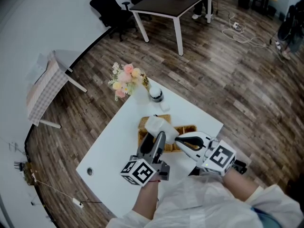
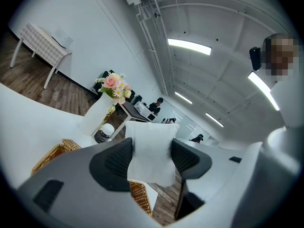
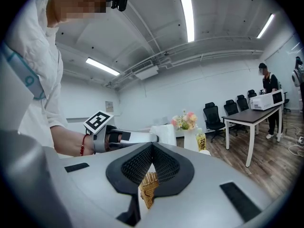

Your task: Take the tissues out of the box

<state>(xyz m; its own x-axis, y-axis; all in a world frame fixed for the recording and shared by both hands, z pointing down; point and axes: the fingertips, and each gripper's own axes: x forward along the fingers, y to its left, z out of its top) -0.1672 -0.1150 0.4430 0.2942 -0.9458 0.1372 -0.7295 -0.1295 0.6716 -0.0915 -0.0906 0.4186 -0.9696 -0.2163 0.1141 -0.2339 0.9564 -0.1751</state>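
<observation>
A wicker tissue box (image 1: pixel 190 128) sits in the middle of the white table (image 1: pixel 109 146). My left gripper (image 1: pixel 158 137) hovers over the box, shut on a white tissue (image 1: pixel 159 126) that stands up from the box. In the left gripper view the tissue (image 2: pixel 149 151) is pinched between both pads, with the wicker rim (image 2: pixel 52 153) below. My right gripper (image 1: pixel 179 139) rests at the box's right side. In the right gripper view its jaws (image 3: pixel 152 148) are closed, with a strip of wicker (image 3: pixel 148 186) caught between them. That view also shows the left gripper (image 3: pixel 142 137) and the tissue (image 3: pixel 164 134).
A white vase of flowers (image 1: pixel 126 80) and a small jar (image 1: pixel 156 94) stand at the table's far corner, with a yellow-labelled bottle (image 3: pixel 202 140) beside them. A dark desk (image 1: pixel 171 4), office chairs (image 1: pixel 107 6) and a checkered side table (image 1: pixel 45 87) stand on the wood floor beyond.
</observation>
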